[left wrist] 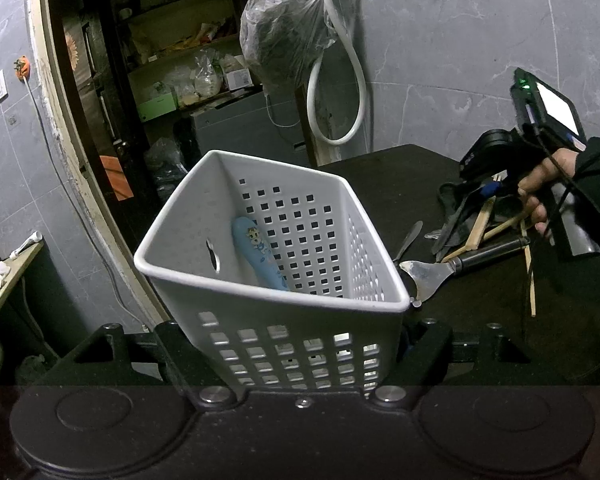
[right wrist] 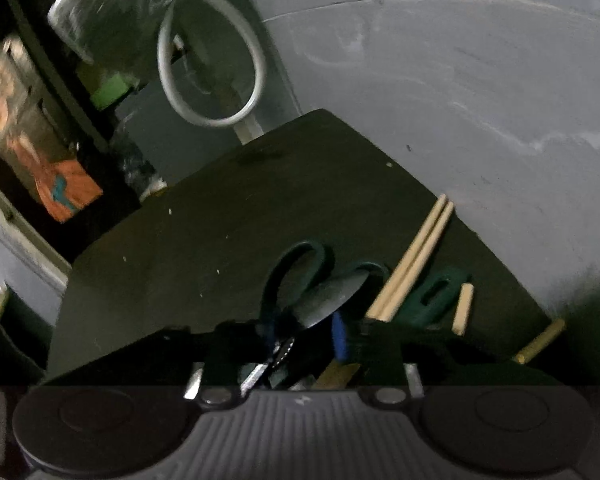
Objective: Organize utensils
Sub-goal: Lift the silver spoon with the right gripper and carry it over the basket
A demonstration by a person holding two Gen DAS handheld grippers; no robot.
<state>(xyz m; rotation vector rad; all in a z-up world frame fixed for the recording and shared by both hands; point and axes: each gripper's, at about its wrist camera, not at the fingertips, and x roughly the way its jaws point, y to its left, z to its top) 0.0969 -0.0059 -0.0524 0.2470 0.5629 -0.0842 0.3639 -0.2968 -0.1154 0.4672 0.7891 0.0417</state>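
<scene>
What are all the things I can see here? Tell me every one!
basket: one, white, held tilted by the left gripper
blue handle: one, light blue, inside the basket
spatula: one, metal with black handle, on the table right of the basket
scissors: one, dark handles, in the pile
chopsticks: a pair, pale wood, in the pile
table: one, black
hose: one, white, on the wall
left gripper: shut on basket
right gripper: over the pile
</scene>
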